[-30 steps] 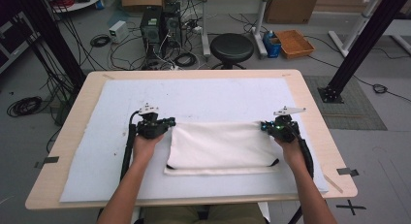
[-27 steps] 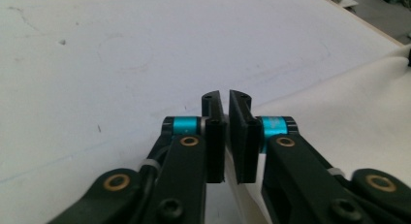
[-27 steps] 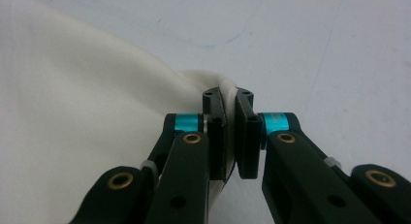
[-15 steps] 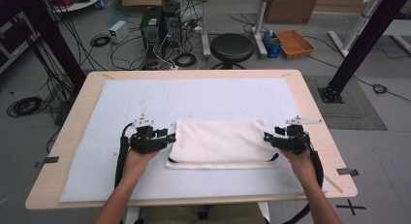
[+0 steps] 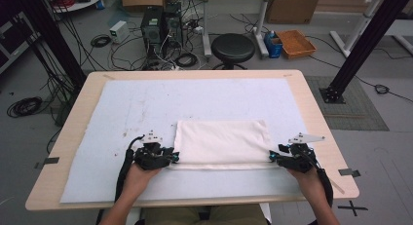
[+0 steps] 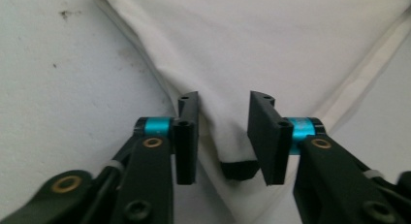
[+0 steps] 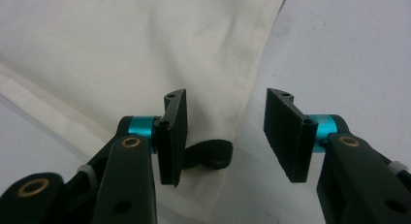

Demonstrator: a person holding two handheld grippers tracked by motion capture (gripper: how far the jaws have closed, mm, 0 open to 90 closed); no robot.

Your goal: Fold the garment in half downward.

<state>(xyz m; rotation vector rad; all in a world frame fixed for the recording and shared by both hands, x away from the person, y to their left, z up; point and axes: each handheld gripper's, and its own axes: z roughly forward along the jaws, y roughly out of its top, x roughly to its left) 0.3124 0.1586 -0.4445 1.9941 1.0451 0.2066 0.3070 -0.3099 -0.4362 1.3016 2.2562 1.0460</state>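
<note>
A folded white cloth (image 5: 221,142) lies on the pale mat (image 5: 146,103), near the table's front. My left gripper (image 5: 171,158) sits at the cloth's near left corner, my right gripper (image 5: 272,158) at its near right corner. In the left gripper view the jaws (image 6: 223,105) stand apart over the cloth's corner (image 6: 252,35) without pressing it; they have just been closing. In the right gripper view the jaws (image 7: 225,105) also stand apart over the cloth's edge (image 7: 121,44), with a small black loop (image 7: 211,153) by one pad; they too have just been closing.
The wooden table's rim (image 5: 321,118) frames the mat. On the floor beyond it are a black stool (image 5: 234,47), computer towers (image 5: 158,25), loose cables and an orange bin (image 5: 294,42). Black frame posts (image 5: 363,45) stand at both sides.
Both grippers came from the cloth's far corners down its sides to its near corners. Their jaws, shut a second ago, now stand apart. The cloth stays flat.
</note>
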